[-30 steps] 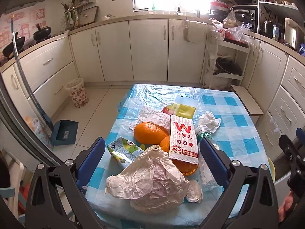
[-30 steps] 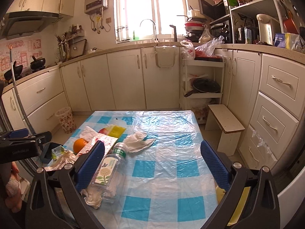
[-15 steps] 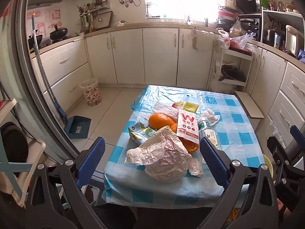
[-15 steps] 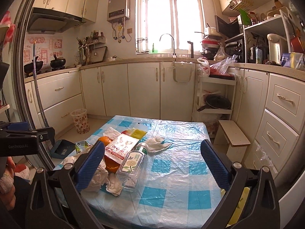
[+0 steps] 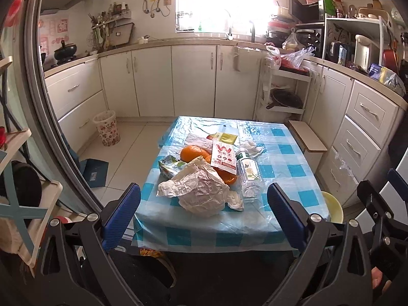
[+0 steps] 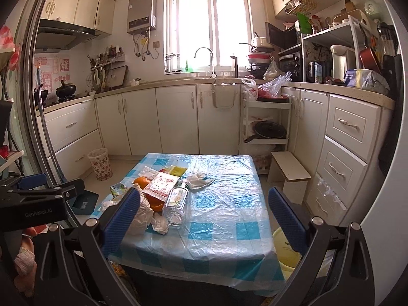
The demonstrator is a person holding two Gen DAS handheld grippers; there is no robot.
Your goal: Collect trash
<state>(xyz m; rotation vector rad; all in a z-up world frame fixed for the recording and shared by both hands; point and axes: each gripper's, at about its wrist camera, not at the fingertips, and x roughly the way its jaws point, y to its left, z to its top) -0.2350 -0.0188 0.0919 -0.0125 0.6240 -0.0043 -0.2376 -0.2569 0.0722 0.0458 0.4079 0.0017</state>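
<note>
While both tools hang short of the table's near edge, the trash lies ahead of them on the tablecloth.

Left gripper point(image 5: 204, 219): fingers spread wide, nothing between them; it sits off the near edge of the table, apart from everything on it.

Right gripper point(image 6: 204, 219): fingers likewise wide apart and empty, held back from the near edge, with the trash ahead and to its left.

Table point(image 5: 288, 178): covered by a blue-and-white checked cloth under clear plastic.

Crumpled paper point(image 5: 201, 191): the nearest piece of trash, close to the table's near edge and straight ahead between the left gripper's fingers.

Plastic bottle point(image 5: 248, 176): lying on its side just right of the crumpled paper, green cap pointing away; in the right wrist view point(image 6: 177, 201) it lies ahead and left of centre.

Snack packet point(image 5: 223, 156): red and white, resting across the oranges point(image 5: 193, 153) behind the paper.

Small carton point(image 5: 169, 167): green and white, at the left edge of the heap, touching the paper.

Tissue point(image 5: 251, 148): white, crumpled, beyond the bottle's cap.

Yellow packet point(image 5: 225, 137): flat, farthest of the heap.

Wastebasket point(image 5: 107, 127): patterned, on the floor by the cabinets, well apart from table and grippers.
</note>
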